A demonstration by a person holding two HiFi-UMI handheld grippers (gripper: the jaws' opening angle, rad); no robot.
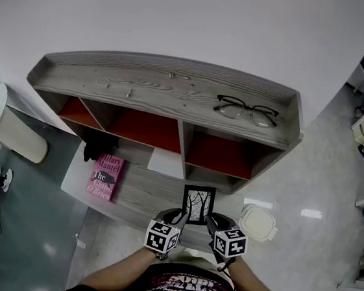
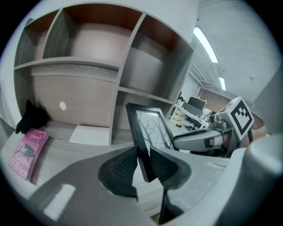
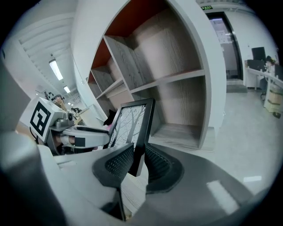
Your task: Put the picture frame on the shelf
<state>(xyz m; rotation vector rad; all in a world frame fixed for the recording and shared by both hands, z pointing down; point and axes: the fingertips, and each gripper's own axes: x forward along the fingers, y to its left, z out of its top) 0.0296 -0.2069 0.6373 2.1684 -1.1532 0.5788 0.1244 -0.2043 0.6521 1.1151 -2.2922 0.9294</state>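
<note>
A black picture frame with a bare-tree print stands upright over the desk, just in front of the shelf unit. My left gripper is shut on the frame's left edge. On the opposite edge my right gripper is shut. In the left gripper view the frame rises between the pads, and the right gripper shows beyond it. The right gripper view shows the frame with the left gripper behind it.
A pair of glasses lies on the shelf's top. Open red-backed compartments face me. A pink book and a dark object lie on the desk at left. A white lidded box sits at right, a white sheet below the shelf.
</note>
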